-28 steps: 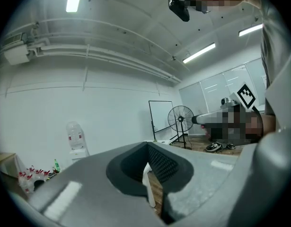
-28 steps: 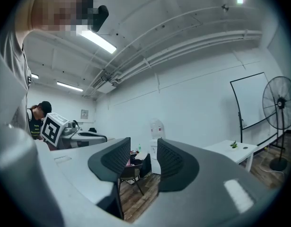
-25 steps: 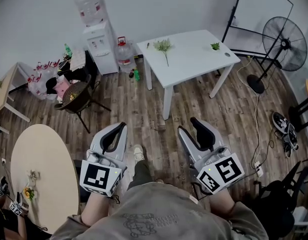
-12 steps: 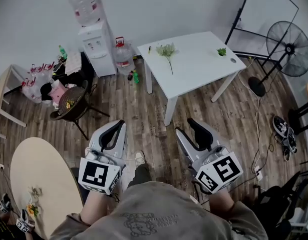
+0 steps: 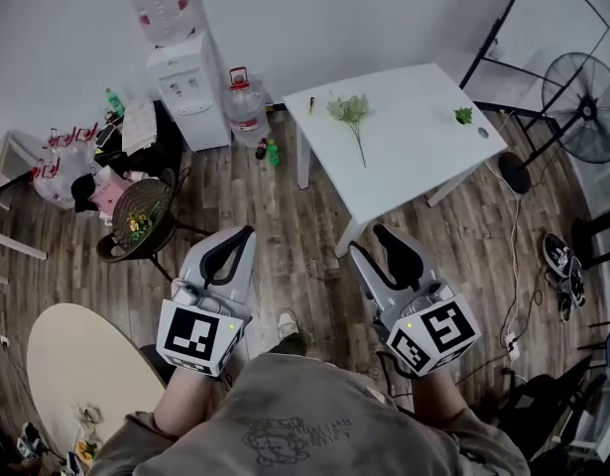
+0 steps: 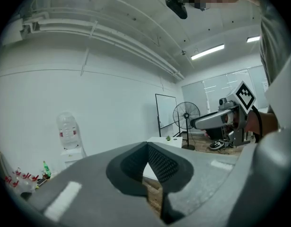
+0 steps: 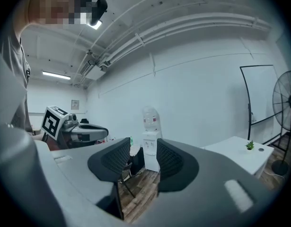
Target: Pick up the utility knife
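I see no utility knife that I can make out. A small dark item (image 5: 310, 98) lies at the far left corner of the white table (image 5: 414, 157), too small to identify. My left gripper (image 5: 245, 233) hangs above the wood floor, short of the table, with its jaws shut and empty; in the left gripper view its pads meet at the tip (image 6: 146, 148). To its right, at the same height, my right gripper (image 5: 368, 242) is open, with a clear gap between its pads (image 7: 144, 155) and nothing held.
A green sprig (image 5: 352, 113) and a small plant (image 5: 464, 115) lie on the table. A water dispenser (image 5: 190, 77), a spare bottle (image 5: 247, 98), a wicker chair (image 5: 138, 213), an oval table (image 5: 71, 365), a standing fan (image 5: 588, 91) and floor cables (image 5: 511, 256) surround me.
The view has swung so the white table sits lower and further right, nearer the grippers. Both grippers keep the same pose and jaw state.
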### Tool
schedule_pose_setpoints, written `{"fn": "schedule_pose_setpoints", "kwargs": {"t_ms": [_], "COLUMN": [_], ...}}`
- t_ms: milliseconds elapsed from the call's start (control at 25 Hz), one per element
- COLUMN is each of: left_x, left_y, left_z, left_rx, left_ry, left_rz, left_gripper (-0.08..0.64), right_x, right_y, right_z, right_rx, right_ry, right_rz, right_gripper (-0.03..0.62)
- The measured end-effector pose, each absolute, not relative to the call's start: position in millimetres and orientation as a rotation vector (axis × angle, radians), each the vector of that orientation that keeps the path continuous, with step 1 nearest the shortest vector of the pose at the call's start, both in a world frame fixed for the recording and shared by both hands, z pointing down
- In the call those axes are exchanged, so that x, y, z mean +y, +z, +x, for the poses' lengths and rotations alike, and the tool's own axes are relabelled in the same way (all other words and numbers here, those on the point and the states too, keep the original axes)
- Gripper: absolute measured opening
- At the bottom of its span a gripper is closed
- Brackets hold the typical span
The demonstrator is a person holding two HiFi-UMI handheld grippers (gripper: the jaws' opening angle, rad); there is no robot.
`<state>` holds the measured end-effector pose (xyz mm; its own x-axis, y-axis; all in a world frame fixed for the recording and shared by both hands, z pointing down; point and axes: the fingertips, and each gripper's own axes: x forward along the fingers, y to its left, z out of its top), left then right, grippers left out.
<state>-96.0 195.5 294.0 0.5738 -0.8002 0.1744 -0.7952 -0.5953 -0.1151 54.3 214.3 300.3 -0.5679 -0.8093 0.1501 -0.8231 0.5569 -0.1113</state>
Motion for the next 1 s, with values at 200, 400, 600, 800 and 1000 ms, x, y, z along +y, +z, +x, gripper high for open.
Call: {"fn": "schedule_pose_setpoints", "kwargs": {"t_ms": [200,400,600,800,1000], "left_x": [141,108,85,66,35], "left_y": [292,303,297,316,335], "left_z": [-133,-160,-167,-178,-177], "left_rx": [1.404,1.426,1.416,1.430,1.429], "left_ry": [-0.324,-0.303,-0.272,-0.299,-0.335], "left_rz": [-2.755,-2.769,-2.774,-2.778,-2.787], "left_gripper": [0.000,0.000,0.000,0.000,0.000], "right_x": [154,123,101,78,43], "right_y": [301,304,305,317,338], "right_z": [26,3,-12,-14,-9], "right_rx": [-2.663,-2.651,-2.638,-2.618,-2.598], "right_ry": [0.246,0.239,0.241,0.250,0.285], "right_rz": [1.442,1.440,1.427,1.454,1.463], "right_gripper": [0.196,0.196,0.196,0.196,0.196]}}
